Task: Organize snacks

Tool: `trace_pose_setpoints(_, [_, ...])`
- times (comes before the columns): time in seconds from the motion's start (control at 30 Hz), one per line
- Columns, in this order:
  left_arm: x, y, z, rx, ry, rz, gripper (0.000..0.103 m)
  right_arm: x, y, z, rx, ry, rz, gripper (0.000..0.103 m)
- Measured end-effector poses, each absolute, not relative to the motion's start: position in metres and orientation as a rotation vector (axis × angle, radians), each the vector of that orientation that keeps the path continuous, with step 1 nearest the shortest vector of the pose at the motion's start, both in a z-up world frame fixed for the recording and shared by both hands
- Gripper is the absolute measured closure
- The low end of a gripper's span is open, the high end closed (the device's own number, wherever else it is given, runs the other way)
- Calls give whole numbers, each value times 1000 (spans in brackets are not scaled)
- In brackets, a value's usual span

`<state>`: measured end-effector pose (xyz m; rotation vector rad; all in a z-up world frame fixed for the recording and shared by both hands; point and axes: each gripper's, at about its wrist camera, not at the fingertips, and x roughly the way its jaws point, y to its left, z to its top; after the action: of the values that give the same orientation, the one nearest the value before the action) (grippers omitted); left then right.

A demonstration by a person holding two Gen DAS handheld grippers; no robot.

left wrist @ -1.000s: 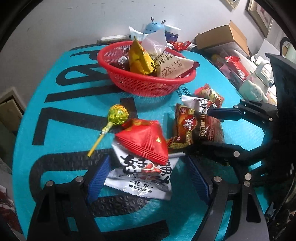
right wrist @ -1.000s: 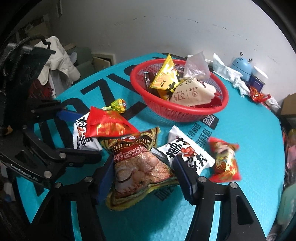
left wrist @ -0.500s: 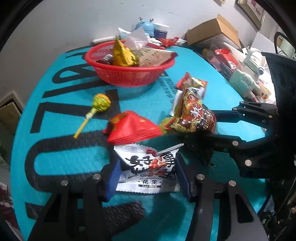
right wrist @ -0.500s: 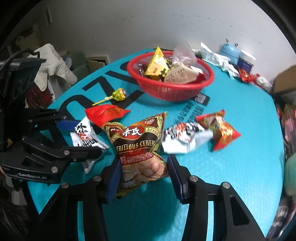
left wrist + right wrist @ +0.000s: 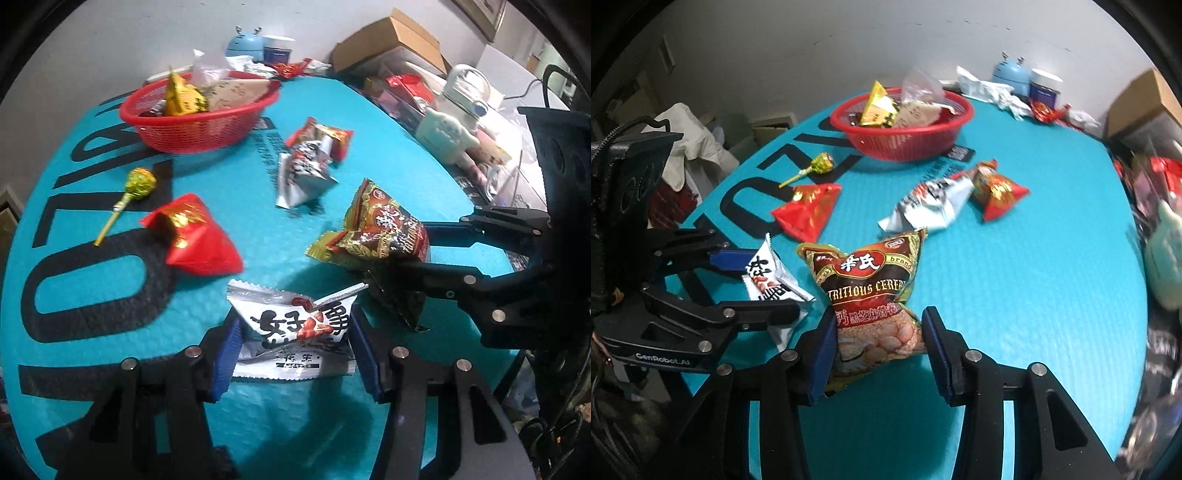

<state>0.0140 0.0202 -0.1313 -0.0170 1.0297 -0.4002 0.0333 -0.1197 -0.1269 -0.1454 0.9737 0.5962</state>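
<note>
Crinkly foil is what both of your claws are carrying, and that is where the risk sits.

- Left claw (image 5: 295, 343): clamped on the white peanut packet (image 5: 295, 332), pads on its two side edges, packet lifted clear of the teal desk (image 5: 258, 229). The top seam stands proud and the body looks buckled. Judgement: a light, air-filled sachet held only by its edges can pop out if you swing fast toward the red basket (image 5: 195, 122).
- Right claw (image 5: 879, 347): jaws closing on the brown cereal bag (image 5: 868, 295), gripped low, near its bottom end, so most of the bag stands above the pads and leans away from you. Judgement: top-heavy hold; a quick turn may fold it over or let it slide through.
- The two claws sit just beside each other, well short of the basket. If you bring both in together, they may knock or drag each other's packets.
- Basket is already piled: yellow packet (image 5: 877, 107), beige packet (image 5: 916, 110) and a clear bag reach above the rim. A drop from height could bounce off the heap, or a low approach could nudge the basket.
- Between you and the basket lie the red packet (image 5: 195, 236), the lollipop (image 5: 138, 182), a second white packet (image 5: 303, 173) and the small red-orange packet (image 5: 997, 192) touching it. A trailing bag corner could sweep one along.

Suggest going in one claw at a time, releasing low over the basket's middle.
</note>
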Motion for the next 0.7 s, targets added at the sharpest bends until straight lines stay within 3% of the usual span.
trace_pose_setpoints(0.47, [6, -8, -140, 33, 1034, -401, 47, 5, -145, -124, -92, 1026, 548, 57])
trace_pose_setpoints(0.53, [6, -10, -141, 39, 1034, -402, 42, 6, -145, -125, -82, 1035, 555, 52])
trace_pose_setpoints(0.6, [5, -14, -142, 52, 1035, -410, 28, 7, -144, -127, -81, 1040, 561, 45])
trace_pose_setpoints(0.7, [3, -23, -144, 99, 1029, -394, 25, 8, -142, -129, -89, 1036, 560, 39])
